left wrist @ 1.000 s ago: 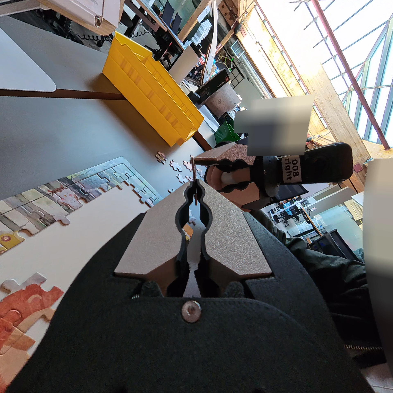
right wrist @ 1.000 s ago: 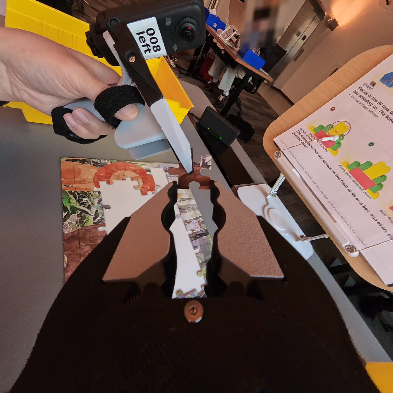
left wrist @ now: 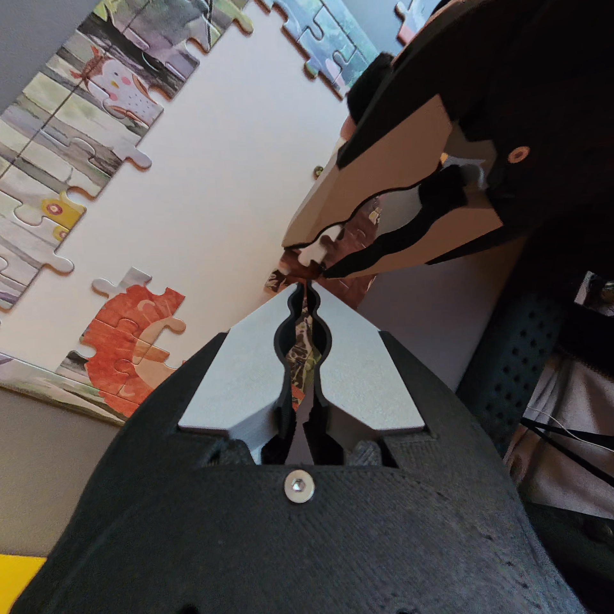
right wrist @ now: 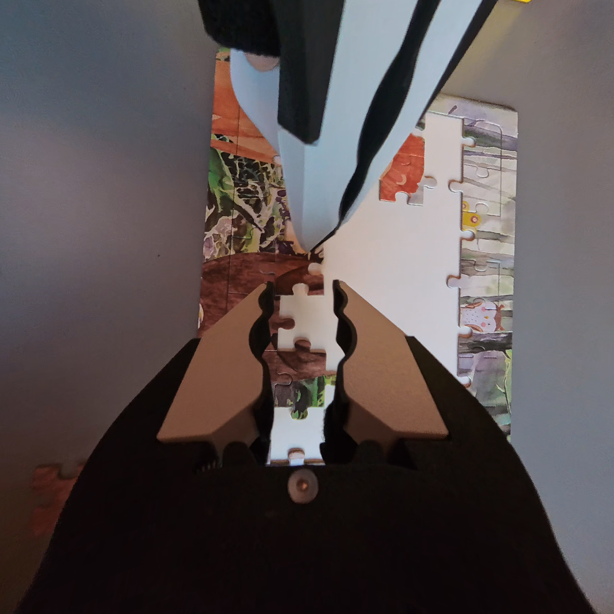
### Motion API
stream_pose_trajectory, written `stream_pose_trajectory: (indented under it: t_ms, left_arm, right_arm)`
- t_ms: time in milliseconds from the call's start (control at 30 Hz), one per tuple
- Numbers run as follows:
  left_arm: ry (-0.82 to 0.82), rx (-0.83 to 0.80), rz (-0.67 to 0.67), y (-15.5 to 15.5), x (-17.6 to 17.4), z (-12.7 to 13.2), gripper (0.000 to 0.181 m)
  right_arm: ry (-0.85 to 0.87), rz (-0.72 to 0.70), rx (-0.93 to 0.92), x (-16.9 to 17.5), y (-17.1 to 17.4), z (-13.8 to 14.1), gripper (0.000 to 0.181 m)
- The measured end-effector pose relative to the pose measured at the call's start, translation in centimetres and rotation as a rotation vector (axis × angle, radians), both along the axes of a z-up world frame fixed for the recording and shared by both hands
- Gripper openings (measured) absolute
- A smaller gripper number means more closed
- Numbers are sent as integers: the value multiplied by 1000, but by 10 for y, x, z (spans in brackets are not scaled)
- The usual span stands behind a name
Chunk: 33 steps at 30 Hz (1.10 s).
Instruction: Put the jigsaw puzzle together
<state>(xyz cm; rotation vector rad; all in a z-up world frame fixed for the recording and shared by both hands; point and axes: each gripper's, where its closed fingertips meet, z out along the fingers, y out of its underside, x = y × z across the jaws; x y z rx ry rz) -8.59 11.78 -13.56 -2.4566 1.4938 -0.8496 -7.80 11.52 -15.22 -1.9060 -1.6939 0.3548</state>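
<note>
On the grey table (right wrist: 99, 199), the half-built colourful cardboard jigsaw puzzle (right wrist: 242, 206) is met by the narrowly closed, empty left gripper (left wrist: 304, 284) and the spread right gripper (right wrist: 304, 285).

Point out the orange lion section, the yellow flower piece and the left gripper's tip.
orange lion section (left wrist: 129, 345): left wrist view, middle of the joined orange pieces.
yellow flower piece (right wrist: 472, 218): right wrist view, the yellow patch on the right strip.
left gripper (right wrist: 314, 247): right wrist view, its closed tip touching the puzzle.

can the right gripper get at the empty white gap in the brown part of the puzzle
Probably yes: the right gripper hangs open right over that white gap, nothing between them. The left gripper presses just beyond, not blocking.
</note>
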Motion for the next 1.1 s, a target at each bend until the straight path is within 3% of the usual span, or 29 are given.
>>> stream_pose_trajectory:
  t_ms: [833,1100]
  left_arm:
    - [147,92,-82,-1,-5,-30,1]
    - [137,91,-85,-1,-4,-31,0]
  right_arm:
    - [71,-62,-91,-8,0,-2,29]
    - [165,-85,-161,-15,-1,4,16]
